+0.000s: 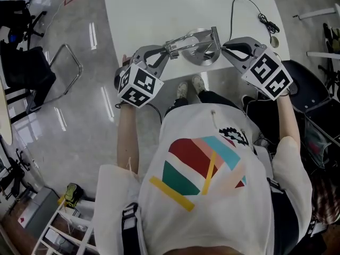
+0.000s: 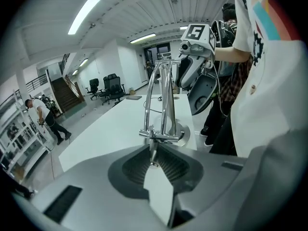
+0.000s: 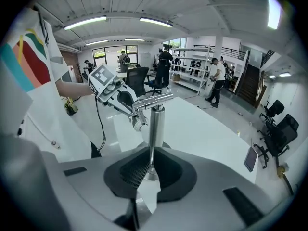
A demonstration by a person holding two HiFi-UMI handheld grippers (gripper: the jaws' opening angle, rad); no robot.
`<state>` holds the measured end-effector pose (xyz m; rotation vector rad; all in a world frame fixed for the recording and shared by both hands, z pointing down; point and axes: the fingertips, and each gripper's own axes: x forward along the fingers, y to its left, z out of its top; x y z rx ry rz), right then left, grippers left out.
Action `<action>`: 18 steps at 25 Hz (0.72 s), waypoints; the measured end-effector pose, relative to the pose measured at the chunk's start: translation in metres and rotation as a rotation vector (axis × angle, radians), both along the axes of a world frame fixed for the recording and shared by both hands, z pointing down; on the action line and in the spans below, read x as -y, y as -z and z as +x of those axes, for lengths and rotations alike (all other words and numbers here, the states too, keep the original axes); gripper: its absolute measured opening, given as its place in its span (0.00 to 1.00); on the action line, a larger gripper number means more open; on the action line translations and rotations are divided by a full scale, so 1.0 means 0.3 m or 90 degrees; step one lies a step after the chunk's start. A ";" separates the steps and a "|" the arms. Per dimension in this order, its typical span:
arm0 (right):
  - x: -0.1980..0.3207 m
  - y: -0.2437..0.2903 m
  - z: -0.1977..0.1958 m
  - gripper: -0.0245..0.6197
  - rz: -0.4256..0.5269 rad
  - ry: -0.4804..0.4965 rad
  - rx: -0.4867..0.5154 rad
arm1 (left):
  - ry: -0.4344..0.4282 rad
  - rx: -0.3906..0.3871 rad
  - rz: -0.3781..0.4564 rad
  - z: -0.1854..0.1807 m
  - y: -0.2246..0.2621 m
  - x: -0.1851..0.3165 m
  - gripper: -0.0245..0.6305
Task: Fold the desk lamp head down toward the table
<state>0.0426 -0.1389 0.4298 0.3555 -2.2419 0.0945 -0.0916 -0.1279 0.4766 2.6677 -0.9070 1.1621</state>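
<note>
Print first: the left marker cube [image 1: 139,86] and the right marker cube [image 1: 268,74] carry black-and-white squares, no letters I can read. My shirt [image 1: 212,163] shows slanted colour bars under a small checkered patch.

On to the desk lamp [image 1: 186,40]. It's all chrome and sits on the white table [image 1: 159,9], close to the edge nearest me. Its arm runs sideways between my two grippers, roughly along that edge, with the round base [image 1: 206,58] under the right-hand part. I can't tell which piece is the head.

On the left gripper [image 1: 169,49], in its own view [image 2: 153,160], the pads are nearly together and pinch a thin chrome stub below a crossbar. Two parallel rods [image 2: 169,100] rise away from me there.

The right gripper [image 1: 224,48], in its own view [image 3: 150,172], has its pads right together, nipping the narrow end of a single post [image 3: 155,124]. That post stands straight up the frame to a cross piece, where my left gripper comes in from the side.

As for room, white tabletop stretches beyond the lamp. A black cable [image 1: 249,7] loops at the far right, and a metal chair [image 1: 66,73] stands on the floor to my left.
</note>
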 end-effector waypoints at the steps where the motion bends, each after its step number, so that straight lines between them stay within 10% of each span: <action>1: -0.001 -0.001 -0.001 0.10 -0.001 -0.002 0.002 | -0.001 0.004 -0.002 -0.001 0.001 0.001 0.19; 15: -0.032 0.027 0.001 0.10 0.023 0.002 0.032 | 0.003 -0.004 0.018 0.004 -0.001 -0.002 0.19; 18: -0.020 0.066 0.028 0.10 0.040 -0.013 0.042 | 0.048 -0.120 0.032 -0.020 0.074 0.002 0.19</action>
